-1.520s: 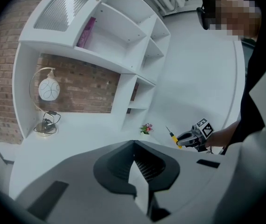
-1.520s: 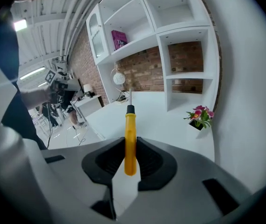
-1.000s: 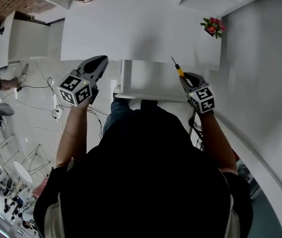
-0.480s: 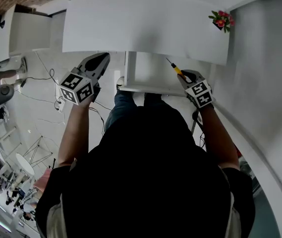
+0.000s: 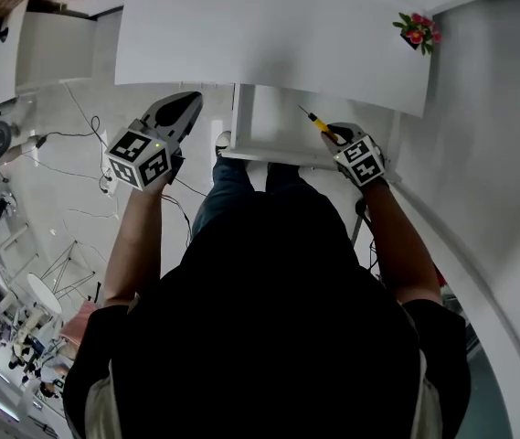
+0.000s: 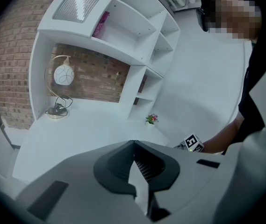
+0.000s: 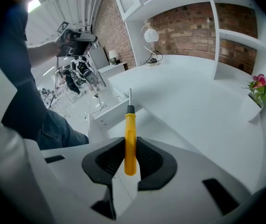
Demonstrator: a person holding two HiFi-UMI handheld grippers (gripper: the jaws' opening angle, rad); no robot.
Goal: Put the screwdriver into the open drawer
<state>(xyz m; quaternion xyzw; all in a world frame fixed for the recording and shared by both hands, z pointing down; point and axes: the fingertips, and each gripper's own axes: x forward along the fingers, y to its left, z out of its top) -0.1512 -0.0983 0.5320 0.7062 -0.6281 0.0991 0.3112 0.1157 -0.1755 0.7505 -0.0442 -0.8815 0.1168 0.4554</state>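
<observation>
Above drawer [image 5: 273,133], screwdriver [image 7: 130,134] in right gripper [image 7: 129,157].

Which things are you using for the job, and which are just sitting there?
For the job: screwdriver, right gripper shut on it, open drawer.
Just there: flowers, lamp, left gripper, shut and empty.

Desk [image 5: 269,35]: white | wall [image 6: 6,55]: red brick | shelving [image 6: 128,31]: white | globe lamp [image 6: 63,74]: on desk | floor [image 5: 68,181]: pale, cables trailing
</observation>
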